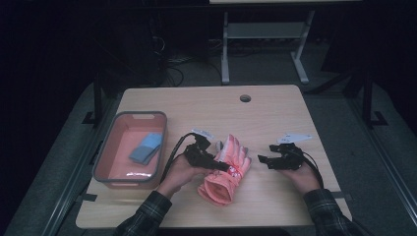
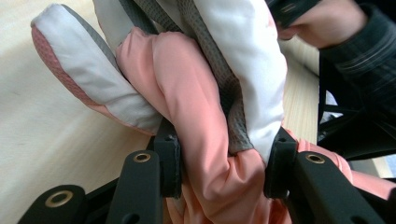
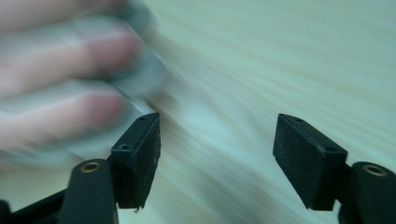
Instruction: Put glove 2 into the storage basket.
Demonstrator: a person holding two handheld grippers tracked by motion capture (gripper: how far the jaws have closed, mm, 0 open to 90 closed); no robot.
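Glove (image 1: 226, 172) clamped in left gripper (image 1: 219, 166) — right gripper (image 1: 263, 160) open, apart

Pink-and-white padded glove (image 1: 227, 173) on table centre, fingers pointing away, cuff toward person, middle bunched.

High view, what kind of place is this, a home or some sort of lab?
Probably a lab or workshop set up for recording. A bare wooden table stands in a dark room, cables lie on the floor behind it, and a metal-framed bench stands farther back.
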